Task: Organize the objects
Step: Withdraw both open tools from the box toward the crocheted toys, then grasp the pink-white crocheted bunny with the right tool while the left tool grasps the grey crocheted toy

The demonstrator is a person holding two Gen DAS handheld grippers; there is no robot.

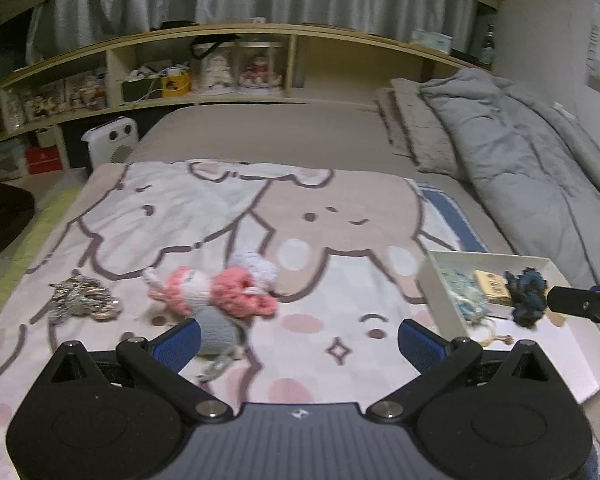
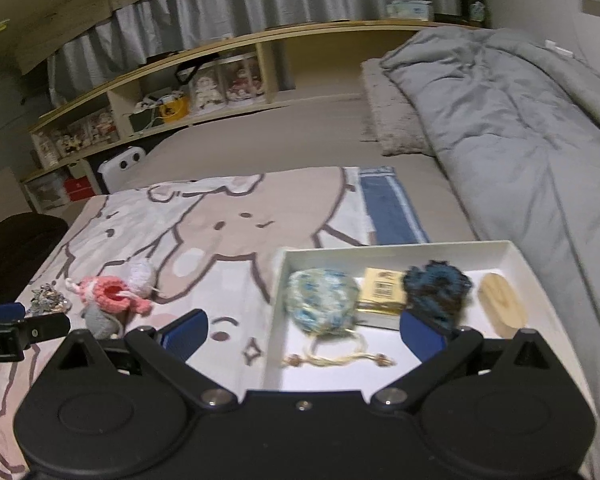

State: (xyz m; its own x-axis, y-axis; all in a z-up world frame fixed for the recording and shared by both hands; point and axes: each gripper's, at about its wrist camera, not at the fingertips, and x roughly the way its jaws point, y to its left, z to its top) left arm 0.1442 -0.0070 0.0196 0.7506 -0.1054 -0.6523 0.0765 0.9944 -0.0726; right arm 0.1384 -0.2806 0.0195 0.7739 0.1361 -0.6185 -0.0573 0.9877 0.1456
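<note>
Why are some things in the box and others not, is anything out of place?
Yes. The white box holds a yarn pouch, a small carton, a dark blue scrunchie and a wooden disc. The crocheted toys and the metal trinket pile lie loose on the blanket.

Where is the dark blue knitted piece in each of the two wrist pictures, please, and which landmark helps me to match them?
Left wrist view: the dark blue knitted piece is at the far right, inside the white tray, next to the tip of the right gripper.
Right wrist view: the dark blue knitted piece is right of centre, in the white tray, just beyond the right finger.
Shared landmark: the yellow box lies directly to its left in both.
</note>
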